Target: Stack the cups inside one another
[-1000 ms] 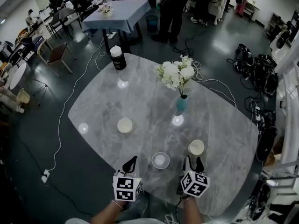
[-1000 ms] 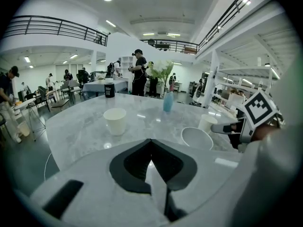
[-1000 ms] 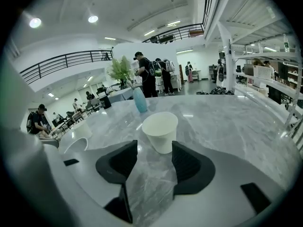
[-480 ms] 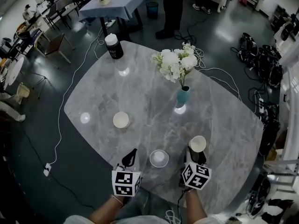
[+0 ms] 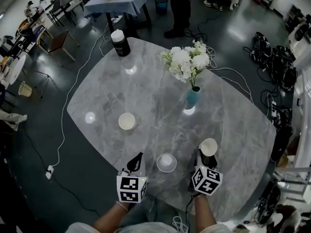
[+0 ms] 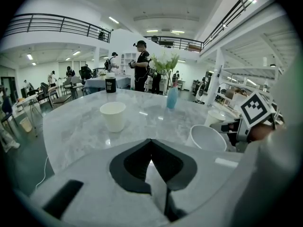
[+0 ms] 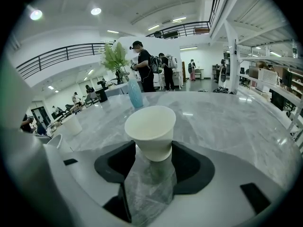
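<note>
Right gripper view: cup (image 7: pixel 150 126) stands between the just-opened, wide-apart jaws of the right hand-held gripper (image 7: pixel 152 150).

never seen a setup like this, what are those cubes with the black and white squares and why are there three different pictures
No robot here: a person holds a two-jaw gripper in each hand, and the patterned cubes are parts of those grippers. The top-down picture comes from a camera on the person's head; the other two come from cameras riding on the grippers, looking along their jaws. On the marble table stand a left cup, a middle cup, a right cup, a blue vase of white flowers and a dark canister. The left gripper is shut and empty. The right gripper has just been opening its jaws; the right cup stands between them, not visibly gripped.
</note>
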`<move>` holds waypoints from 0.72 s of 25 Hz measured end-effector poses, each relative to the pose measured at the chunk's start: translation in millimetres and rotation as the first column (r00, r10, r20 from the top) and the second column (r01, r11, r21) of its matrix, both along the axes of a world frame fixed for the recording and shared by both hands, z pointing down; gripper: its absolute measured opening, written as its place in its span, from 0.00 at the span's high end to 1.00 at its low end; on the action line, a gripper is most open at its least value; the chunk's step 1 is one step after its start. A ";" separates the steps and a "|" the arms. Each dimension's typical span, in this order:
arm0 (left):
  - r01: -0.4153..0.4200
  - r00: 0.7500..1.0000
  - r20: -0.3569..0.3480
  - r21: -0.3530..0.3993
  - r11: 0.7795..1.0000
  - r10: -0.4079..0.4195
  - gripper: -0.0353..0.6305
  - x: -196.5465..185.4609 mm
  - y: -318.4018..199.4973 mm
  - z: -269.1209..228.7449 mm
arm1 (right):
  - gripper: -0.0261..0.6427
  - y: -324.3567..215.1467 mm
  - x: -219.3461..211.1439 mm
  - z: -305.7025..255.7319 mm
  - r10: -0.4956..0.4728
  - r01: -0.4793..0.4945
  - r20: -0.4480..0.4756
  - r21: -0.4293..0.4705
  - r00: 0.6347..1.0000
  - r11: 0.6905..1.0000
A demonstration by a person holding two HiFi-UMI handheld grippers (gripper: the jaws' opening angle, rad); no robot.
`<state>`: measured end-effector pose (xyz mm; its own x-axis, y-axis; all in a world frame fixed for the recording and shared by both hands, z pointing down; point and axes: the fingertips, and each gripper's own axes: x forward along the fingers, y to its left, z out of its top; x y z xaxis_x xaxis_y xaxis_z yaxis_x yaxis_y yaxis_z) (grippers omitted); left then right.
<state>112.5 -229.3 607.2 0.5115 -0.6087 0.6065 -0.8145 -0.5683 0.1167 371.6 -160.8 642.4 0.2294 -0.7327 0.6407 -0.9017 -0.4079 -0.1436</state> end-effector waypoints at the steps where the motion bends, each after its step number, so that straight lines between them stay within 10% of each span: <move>1: 0.001 1.000 -0.001 0.001 1.000 -0.001 0.95 -0.4 0.4 -0.3 | 0.64 1.0 0.2 -1.7 0.001 -0.001 -0.003 0.004 1.000 1.000; 18: 0.008 0.998 -0.058 0.031 0.999 -0.006 0.95 -21.4 25.2 -25.0 | 0.64 24.1 -38.3 -54.2 -0.030 0.031 -0.014 0.084 0.999 0.996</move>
<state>91.1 -204.2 582.2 0.5409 -0.6305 0.5566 -0.8108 -0.5669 0.1458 333.3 -136.7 588.2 0.2141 -0.7909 0.5732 -0.9155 -0.3671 -0.1647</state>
